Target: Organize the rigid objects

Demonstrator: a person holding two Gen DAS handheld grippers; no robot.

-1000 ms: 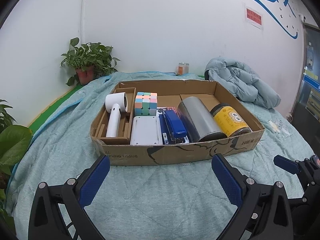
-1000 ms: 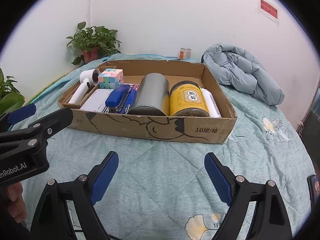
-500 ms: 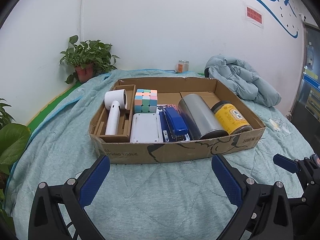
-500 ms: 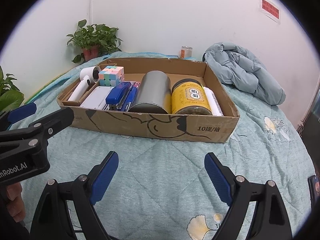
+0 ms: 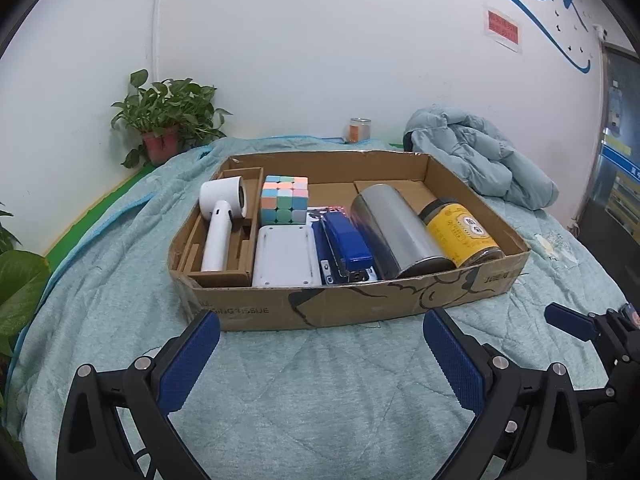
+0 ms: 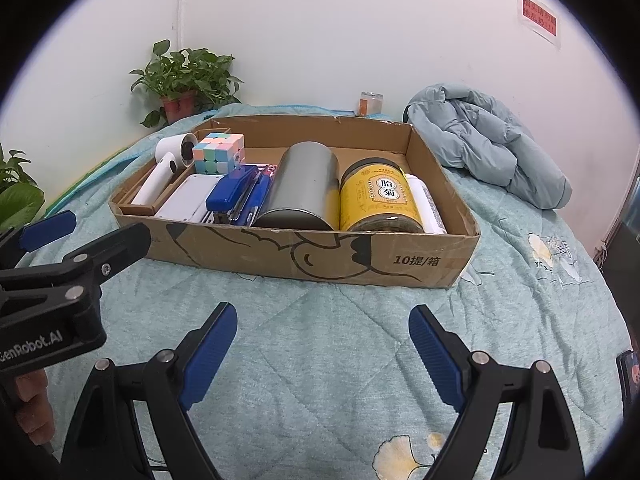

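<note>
A shallow cardboard box [image 5: 352, 308] [image 6: 416, 264] sits on a teal quilt. Inside lie a white hair dryer [image 5: 220, 224] [image 6: 160, 172], a pastel puzzle cube [image 5: 285, 200] [image 6: 218, 153], a white flat device [image 5: 285, 258] [image 6: 188, 200], a blue stapler [image 5: 346, 246] [image 6: 234, 193], a silver canister [image 5: 400, 236] [image 6: 304, 188], a yellow-labelled jar [image 5: 460, 234] [image 6: 378, 198] and a white bottle [image 6: 426, 204]. My left gripper [image 5: 320, 356] hovers open over the quilt in front of the box, nothing between its blue pads. My right gripper [image 6: 320, 352] is open too, likewise short of the box.
A crumpled light-blue jacket [image 5: 480, 160] [image 6: 488, 148] lies right of the box. A potted plant [image 5: 168, 132] [image 6: 184, 84] and a small jar [image 5: 359, 131] [image 6: 370, 104] stand by the white wall. Large leaves [image 5: 16, 288] are at far left. A hand [image 6: 34, 408] holds the left gripper.
In the left wrist view the box sits slightly higher and farther than a second ago. The right wrist view is nearly unchanged. Both grippers stay open.
</note>
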